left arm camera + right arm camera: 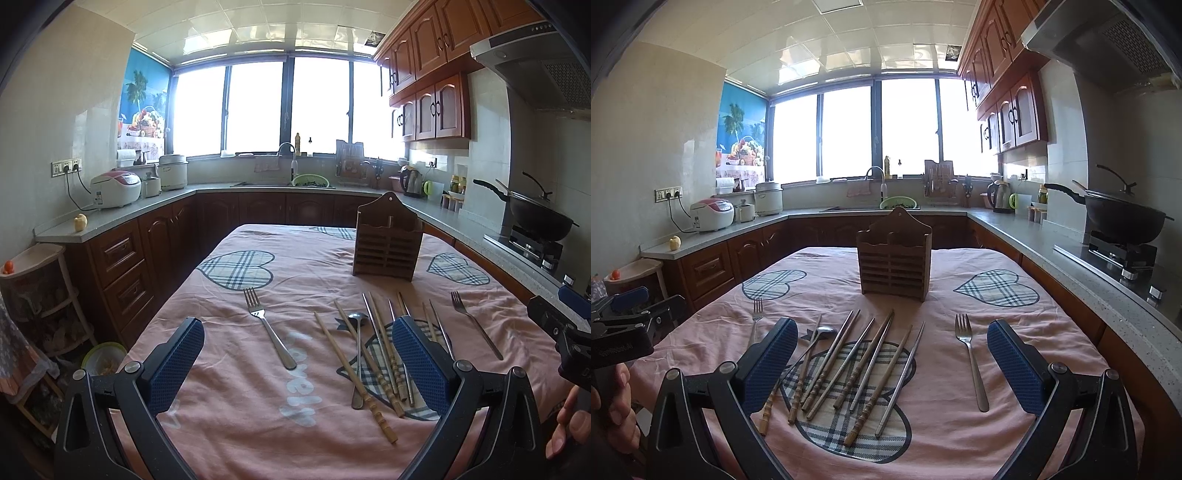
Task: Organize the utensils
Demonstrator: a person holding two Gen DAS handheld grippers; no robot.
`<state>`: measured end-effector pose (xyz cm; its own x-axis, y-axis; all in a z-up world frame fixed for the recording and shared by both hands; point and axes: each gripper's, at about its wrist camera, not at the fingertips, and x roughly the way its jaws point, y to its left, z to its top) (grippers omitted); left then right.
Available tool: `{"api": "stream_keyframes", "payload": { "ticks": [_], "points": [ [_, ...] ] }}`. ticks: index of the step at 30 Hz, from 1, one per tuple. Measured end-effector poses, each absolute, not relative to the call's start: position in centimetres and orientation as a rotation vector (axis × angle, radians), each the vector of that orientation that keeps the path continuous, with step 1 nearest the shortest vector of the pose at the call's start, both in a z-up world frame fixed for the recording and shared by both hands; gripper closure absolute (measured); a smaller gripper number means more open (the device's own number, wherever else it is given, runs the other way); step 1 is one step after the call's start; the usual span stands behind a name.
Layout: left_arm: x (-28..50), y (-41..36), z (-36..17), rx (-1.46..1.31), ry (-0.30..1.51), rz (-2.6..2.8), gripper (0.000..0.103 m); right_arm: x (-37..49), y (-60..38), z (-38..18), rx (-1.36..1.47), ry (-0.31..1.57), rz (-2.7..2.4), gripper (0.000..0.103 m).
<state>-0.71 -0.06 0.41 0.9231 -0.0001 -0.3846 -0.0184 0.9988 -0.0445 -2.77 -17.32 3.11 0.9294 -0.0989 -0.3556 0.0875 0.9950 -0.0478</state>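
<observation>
A brown wooden utensil holder [386, 242] [894, 260] stands upright on the pink tablecloth. In front of it lie several wooden and metal chopsticks [373, 358] [849, 369] and a metal spoon [357, 332] [822, 332]. One fork [271, 332] [756, 317] lies to the left of them, a second fork [476, 325] [971, 365] to the right. My left gripper [297, 365] is open and empty, hovering over the near table. My right gripper [892, 365] is open and empty above the chopsticks. Each gripper's body shows at the edge of the other's view.
The table with the pink heart-print cloth [258, 424] [953, 443] sits amid kitchen counters. A wok on a stove [1123, 218] is at the right, rice cookers [116, 188] at the left, a sink [875, 206] at the back under the window.
</observation>
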Motion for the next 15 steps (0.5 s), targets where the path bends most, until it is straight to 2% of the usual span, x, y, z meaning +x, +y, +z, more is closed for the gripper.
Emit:
{"api": "stream_keyframes", "payload": {
  "ticks": [15],
  "points": [
    [-0.52,0.07,0.56,-0.055,0.395,0.006,0.001,-2.63,-17.28,3.28,-0.026,0.37,-0.085,0.0]
  ]
}}
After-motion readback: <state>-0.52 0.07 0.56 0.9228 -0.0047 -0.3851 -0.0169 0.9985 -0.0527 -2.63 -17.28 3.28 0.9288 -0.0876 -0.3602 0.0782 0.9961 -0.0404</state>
